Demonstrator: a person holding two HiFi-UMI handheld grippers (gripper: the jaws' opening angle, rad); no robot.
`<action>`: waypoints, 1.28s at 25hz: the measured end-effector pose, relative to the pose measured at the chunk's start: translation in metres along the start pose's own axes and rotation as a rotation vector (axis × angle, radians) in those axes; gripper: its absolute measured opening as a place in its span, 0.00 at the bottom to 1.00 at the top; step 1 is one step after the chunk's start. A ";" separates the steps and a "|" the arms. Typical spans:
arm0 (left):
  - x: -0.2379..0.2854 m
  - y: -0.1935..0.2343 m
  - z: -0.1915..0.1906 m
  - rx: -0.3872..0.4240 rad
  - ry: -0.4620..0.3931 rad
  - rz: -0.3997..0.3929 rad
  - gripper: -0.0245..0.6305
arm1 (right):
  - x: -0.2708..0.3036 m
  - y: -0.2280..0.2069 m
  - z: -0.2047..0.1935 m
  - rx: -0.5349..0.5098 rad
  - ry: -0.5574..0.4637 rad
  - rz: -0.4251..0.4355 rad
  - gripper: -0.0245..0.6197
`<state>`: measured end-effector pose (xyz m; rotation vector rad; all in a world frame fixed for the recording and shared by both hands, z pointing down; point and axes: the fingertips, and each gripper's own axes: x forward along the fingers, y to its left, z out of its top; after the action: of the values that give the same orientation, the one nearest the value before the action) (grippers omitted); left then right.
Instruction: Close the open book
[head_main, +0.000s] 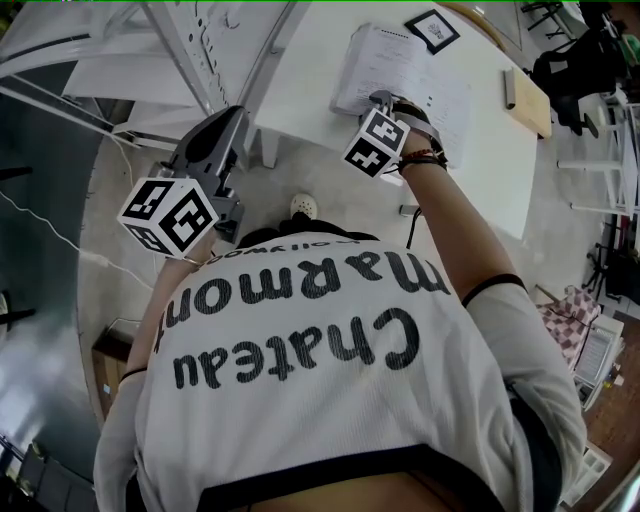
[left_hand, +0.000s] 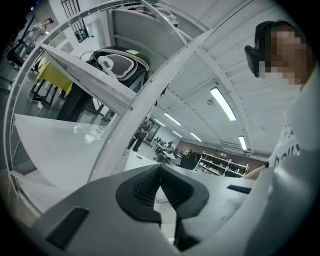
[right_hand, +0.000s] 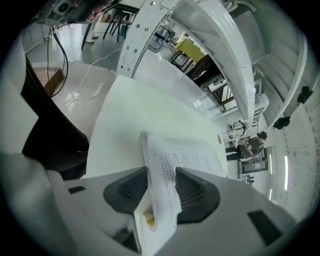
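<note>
White book pages (right_hand: 167, 162) clamped in right claw (right_hand: 161, 172), print unreadable.

Book (head_main: 400, 72): open, white printed pages up, lying on table (head_main: 500, 170) at 1 o'clock; near page block lifted.

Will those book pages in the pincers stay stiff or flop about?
Probably floppy: the thin pages curl between the jaws. Likely light, a slim sheaf. The book lies flat on the table, so it shouldn't tip.
</note>
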<state>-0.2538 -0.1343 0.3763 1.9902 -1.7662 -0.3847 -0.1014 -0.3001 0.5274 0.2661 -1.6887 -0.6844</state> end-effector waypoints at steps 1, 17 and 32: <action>0.000 0.000 0.000 0.000 0.000 0.000 0.07 | -0.001 0.000 0.000 0.008 0.000 0.005 0.32; -0.002 -0.002 -0.002 0.005 0.008 0.005 0.07 | -0.008 -0.009 0.004 0.355 -0.111 0.050 0.17; 0.001 -0.006 -0.001 0.015 0.020 -0.005 0.07 | -0.024 -0.020 0.001 0.545 -0.188 0.018 0.12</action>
<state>-0.2483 -0.1351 0.3740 2.0024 -1.7566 -0.3529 -0.1004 -0.3036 0.4962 0.5819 -2.0365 -0.2259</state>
